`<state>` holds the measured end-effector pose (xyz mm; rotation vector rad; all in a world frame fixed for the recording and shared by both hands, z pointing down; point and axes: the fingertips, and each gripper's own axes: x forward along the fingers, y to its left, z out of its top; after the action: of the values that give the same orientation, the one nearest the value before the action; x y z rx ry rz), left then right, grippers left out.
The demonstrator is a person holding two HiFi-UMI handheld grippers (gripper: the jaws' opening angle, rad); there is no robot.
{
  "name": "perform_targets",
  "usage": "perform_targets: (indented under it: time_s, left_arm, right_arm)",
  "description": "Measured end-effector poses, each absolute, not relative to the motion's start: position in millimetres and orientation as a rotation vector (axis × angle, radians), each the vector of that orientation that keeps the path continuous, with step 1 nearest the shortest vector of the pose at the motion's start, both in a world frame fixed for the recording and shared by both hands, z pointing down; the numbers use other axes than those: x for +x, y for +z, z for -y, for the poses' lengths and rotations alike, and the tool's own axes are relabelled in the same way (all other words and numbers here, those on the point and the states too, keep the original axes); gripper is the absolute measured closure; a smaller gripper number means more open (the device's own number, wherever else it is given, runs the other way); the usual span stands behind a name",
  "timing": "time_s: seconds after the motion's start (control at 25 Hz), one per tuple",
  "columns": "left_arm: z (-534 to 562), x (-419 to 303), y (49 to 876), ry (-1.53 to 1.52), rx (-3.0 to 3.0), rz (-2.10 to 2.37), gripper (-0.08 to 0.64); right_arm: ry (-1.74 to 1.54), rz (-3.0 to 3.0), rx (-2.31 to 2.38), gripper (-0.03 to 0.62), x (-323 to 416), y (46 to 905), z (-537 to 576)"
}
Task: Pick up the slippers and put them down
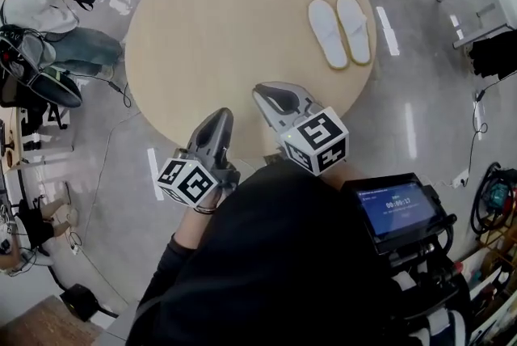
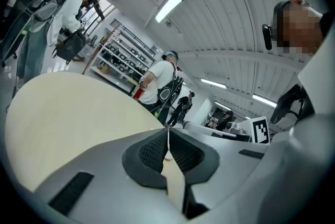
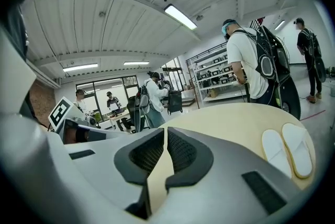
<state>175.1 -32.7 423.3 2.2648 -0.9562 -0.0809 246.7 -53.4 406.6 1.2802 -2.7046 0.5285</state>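
The two white slippers (image 1: 341,31) lie side by side, soles down, at about 2 o'clock on the round bench (image 1: 218,21). Their long edges touch or nearly touch, and the outer one is close to the rim. The right gripper view shows them (image 3: 287,154) at about 4 o'clock, flat and thin against the wood.

Both tools sit at the 6 o'clock edge, well apart from the pair. The left tool (image 1: 221,116) has its jaws together with nothing between the pads. The right tool (image 1: 270,97) is likewise closed and empty, with only a sliver of bench showing through the slit.

This layout fits slippers waiting to be lifted as well as slippers already set back down, so the risks below apply only if a tool goes to them.

- **Pushed off the bench:** The rim is the main hazard. In my judgement a tool arriving from 6 o'clock would push toward 2 o'clock, and a light slipper could slide over the edge onto the floor (image 1: 420,94).
- **No grip with closed jaws:** Jaws that reach the slippers closed would only shove them.
- **Weak hold on the fabric:** The slippers look soft and low. A pinch may catch just the upper strap, so the sole droops or slips out.
- **One slipper dragging the other:** Because the two lie so close together, taking one could skew the other.
- **Poor aim on a long reach:** The stretch across the bench makes it harder to place the tool accurately.
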Motion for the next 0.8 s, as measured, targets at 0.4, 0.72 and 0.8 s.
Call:
perform_targets:
  time_s: [0.4, 0.72, 0.8]
  left_arm:
    - [23.1, 186.0, 440.4, -0.124, 2.225, 0.949, 0.535]
    - [29.5, 170.0, 432.3, -0.169, 2.210, 0.955, 0.535]
    - [31.2, 164.9, 431.1, -0.190, 2.204, 0.967, 0.535]
  right_arm:
    - [0.566, 2.668, 1.245, 0.563, 254.5, 426.9, 42.3]
    - [0.571, 2.634, 1.229, 0.563, 240.6, 424.7, 44.5]
    - [0.554, 2.632, 1.217, 0.563, 237.0, 423.3, 45.8]
